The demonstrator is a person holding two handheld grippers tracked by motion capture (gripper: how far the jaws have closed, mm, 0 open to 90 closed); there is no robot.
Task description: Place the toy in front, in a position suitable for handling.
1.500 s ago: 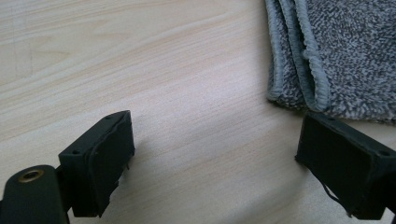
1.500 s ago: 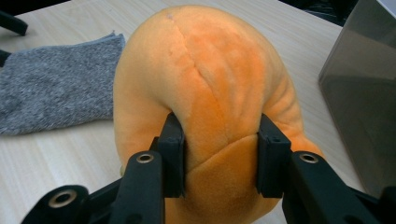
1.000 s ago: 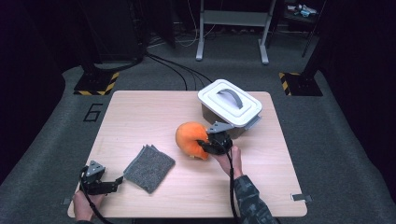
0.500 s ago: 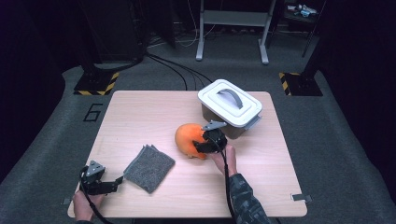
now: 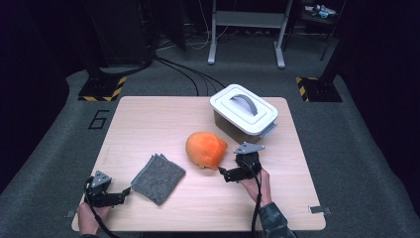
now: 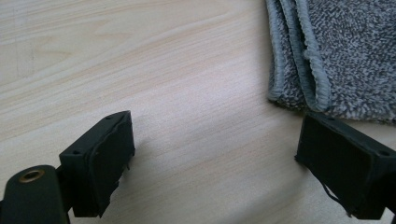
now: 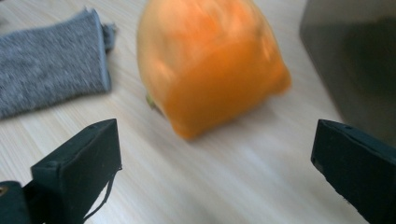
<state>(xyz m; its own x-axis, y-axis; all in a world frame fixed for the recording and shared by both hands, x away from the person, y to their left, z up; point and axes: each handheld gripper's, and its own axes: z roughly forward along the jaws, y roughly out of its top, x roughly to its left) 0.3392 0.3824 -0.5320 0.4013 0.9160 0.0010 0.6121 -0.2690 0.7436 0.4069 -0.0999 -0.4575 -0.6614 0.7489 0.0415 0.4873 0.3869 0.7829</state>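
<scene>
I see a bright orange pumpkin-like object (image 5: 206, 149) on my pale, wood-grained table (image 5: 148, 119). The folded cloth (image 5: 158, 178) is speckled grey, the box (image 5: 242, 110) white with a grey handle. Both grippers (image 5: 125, 194) (image 5: 224, 173) are black with grey plates, and the floor is dark grey.

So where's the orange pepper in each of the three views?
High view: orange pepper mid-table, left of the right gripper.
Left gripper view: not in it.
Right gripper view: pepper top centre, ahead of the open jaws.
Shared landmark: grey cloth.
</scene>
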